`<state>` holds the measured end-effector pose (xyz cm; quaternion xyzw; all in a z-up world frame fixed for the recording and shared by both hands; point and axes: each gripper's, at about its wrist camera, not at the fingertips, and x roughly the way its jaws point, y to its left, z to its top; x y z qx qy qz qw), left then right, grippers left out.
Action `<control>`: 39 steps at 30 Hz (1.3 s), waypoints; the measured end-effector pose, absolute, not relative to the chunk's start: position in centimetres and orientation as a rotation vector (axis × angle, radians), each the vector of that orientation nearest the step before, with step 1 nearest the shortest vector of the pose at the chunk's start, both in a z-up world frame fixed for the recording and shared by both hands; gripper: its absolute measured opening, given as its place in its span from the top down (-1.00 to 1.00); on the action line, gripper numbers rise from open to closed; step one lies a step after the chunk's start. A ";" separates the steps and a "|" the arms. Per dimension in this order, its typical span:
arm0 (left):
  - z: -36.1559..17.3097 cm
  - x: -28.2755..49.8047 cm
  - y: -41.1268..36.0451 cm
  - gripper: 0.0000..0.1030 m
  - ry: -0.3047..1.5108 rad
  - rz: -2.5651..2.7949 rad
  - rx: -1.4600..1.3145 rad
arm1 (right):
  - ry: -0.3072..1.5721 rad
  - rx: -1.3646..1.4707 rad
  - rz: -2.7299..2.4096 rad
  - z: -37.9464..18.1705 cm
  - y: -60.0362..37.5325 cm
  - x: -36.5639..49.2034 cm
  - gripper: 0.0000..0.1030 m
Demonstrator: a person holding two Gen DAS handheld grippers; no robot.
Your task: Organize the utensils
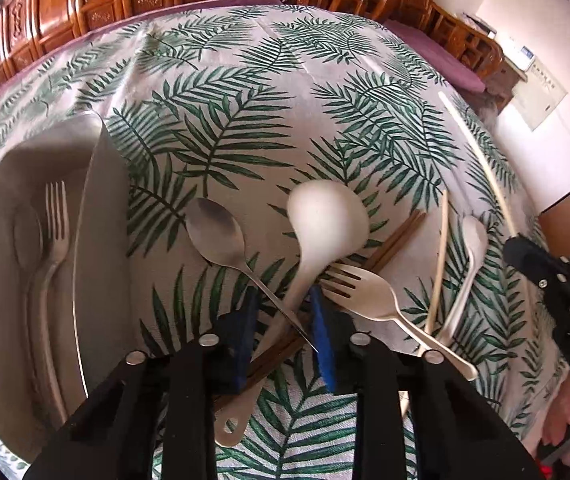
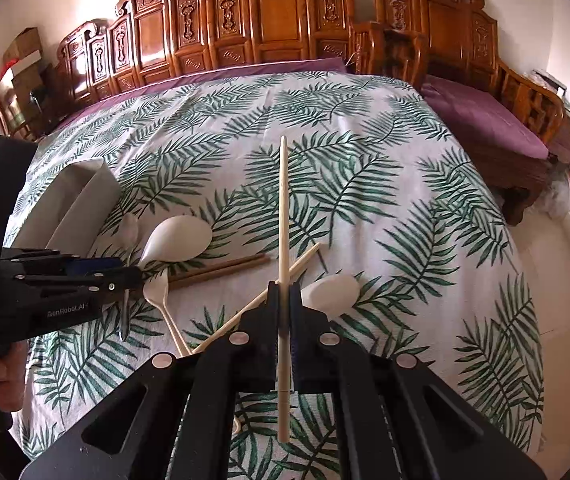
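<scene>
Sorting underway. Left gripper [image 1: 283, 320] straddling steel spoon [image 1: 221, 236] handle, pads not yet pressing; tray [image 1: 97, 240] just beside. Right gripper [image 2: 283, 308] pinching pale chopstick [image 2: 283, 216] aloft. Next: close, lift, carry to tray.

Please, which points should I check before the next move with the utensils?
1. Right gripper holds the pale chopstick: ok, jaws shut on it.
2. Left gripper is around one utensil only: not ok. The steel spoon and white ladle handles both lie between its jaws, with the brown chopsticks beneath.
3. Left grip is firm: not ok, gaps show beside the handles.
4. Tray has room: ok, bare floor beside the fork.
5. Grippers are apart: ok.
</scene>
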<state>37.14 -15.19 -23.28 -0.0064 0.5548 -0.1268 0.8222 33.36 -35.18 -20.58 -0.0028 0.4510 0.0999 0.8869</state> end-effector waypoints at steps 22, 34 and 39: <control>-21.7 35.1 -14.5 0.93 1.130 -0.268 0.106 | 0.936 -0.019 0.238 -20.5 -34.1 33.1 0.88; -19.7 34.2 -14.2 0.98 1.070 -0.279 0.150 | 0.943 -0.029 0.252 -20.8 -33.7 33.0 0.88; -18.5 34.2 -13.2 0.98 1.037 -0.256 0.146 | 0.938 -0.037 0.263 -20.6 -33.1 32.8 0.88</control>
